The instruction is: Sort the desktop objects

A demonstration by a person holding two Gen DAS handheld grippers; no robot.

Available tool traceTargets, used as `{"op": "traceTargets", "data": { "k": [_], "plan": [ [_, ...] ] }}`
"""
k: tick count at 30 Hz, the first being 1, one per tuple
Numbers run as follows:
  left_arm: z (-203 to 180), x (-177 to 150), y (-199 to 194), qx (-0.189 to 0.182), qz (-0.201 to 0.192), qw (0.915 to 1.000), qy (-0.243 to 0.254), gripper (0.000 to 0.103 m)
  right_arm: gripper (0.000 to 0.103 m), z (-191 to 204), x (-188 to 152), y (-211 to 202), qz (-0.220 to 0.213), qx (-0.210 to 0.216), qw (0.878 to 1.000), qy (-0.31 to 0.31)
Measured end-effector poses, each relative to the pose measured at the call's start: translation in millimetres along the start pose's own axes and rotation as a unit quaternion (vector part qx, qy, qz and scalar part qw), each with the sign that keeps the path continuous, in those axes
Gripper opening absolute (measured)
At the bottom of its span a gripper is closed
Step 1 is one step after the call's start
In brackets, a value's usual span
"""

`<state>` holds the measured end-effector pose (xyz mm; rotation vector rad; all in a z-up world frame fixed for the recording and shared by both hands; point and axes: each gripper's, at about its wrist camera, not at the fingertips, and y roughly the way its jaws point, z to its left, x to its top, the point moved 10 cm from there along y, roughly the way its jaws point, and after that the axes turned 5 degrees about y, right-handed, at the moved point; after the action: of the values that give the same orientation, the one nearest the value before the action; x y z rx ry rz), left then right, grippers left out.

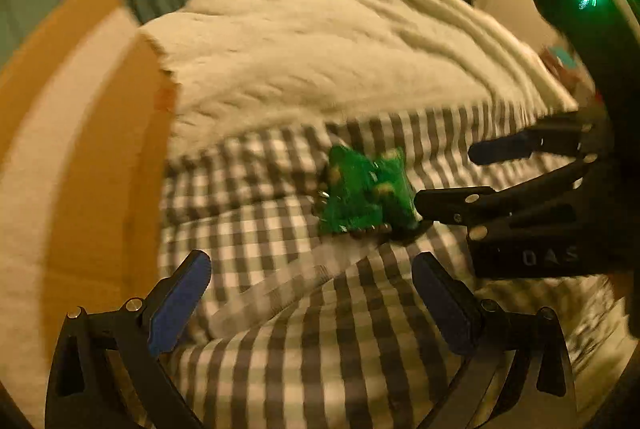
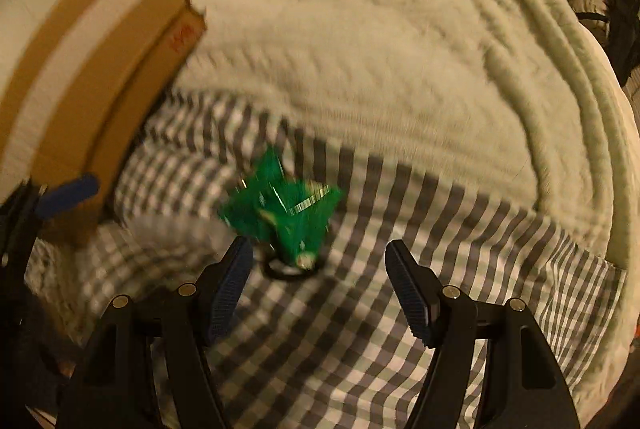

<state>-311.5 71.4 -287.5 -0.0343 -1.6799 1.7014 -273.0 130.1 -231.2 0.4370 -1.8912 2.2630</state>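
Green circuit board (image 2: 280, 213) lying on checked bedsheet (image 2: 360, 329), beside cream blanket (image 2: 380, 49), black ring (image 2: 286, 269) touching its near edge, cardboard box (image 2: 120, 77) at bed's left edge, left tongs (image 1: 310, 293) gaping, empty, right tongs (image 2: 318, 283) gaping, empty, just short of board.

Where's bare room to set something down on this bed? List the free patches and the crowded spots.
Free: the checkered sheet near the camera, between the green packet and the white blanket; also the blanket's broad top. Crowded: around the packet, where the right gripper and left gripper both close in, and the left edge beside the cardboard box.
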Motion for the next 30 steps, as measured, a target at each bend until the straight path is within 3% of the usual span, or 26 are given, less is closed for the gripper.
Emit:
{"op": "traceTargets", "data": {
  "k": [3,11,13,17,19,22,23,24,27,30],
  "plan": [
    [-8.3,-9.0,17.3,0.003,0.010,0.9992,0.038,0.099,0.065,-0.9,-12.2,13.7,0.019,-0.001,1.000,0.002],
    [6.5,-23.9,28.3,-0.047,0.046,0.9978,-0.005,0.097,0.051,6.6,-21.0,38.8,0.041,0.012,0.999,0.018],
    [5.3,-25.4,27.8,-0.054,0.048,0.9973,-0.007,0.096,0.043,10.3,-21.9,42.5,0.047,0.026,0.998,0.027],
    [4.0,-28.9,28.6,-0.066,0.056,0.9962,-0.006,0.078,0.039,16.8,-29.5,46.5,0.054,0.018,0.998,0.004],
    [6.4,-29.8,28.4,-0.064,0.057,0.9963,-0.002,0.065,0.027,15.0,-29.9,44.8,0.055,0.021,0.998,0.007],
    [9.7,-35.2,25.4,-0.065,0.059,0.9961,0.003,0.038,0.020,8.0,-30.3,40.6,0.060,0.021,0.998,0.015],
    [7.0,-35.9,24.4,-0.069,0.060,0.9957,0.009,0.024,0.020,5.4,-30.6,38.2,0.061,0.020,0.998,0.019],
    [4.9,-37.2,23.7,-0.070,0.061,0.9956,0.013,0.019,0.020,3.6,-30.9,35.8,0.060,0.019,0.998,0.020],
    [-4.6,-37.0,19.4,-0.057,0.059,0.9965,0.013,0.005,0.019,0.3,-32.5,30.0,0.056,0.019,0.998,0.023],
    [-7.4,-36.7,14.5,-0.039,0.062,0.9972,0.016,0.002,0.019,-4.0,-27.4,19.2,0.042,0.025,0.998,0.033]
  ]
}}
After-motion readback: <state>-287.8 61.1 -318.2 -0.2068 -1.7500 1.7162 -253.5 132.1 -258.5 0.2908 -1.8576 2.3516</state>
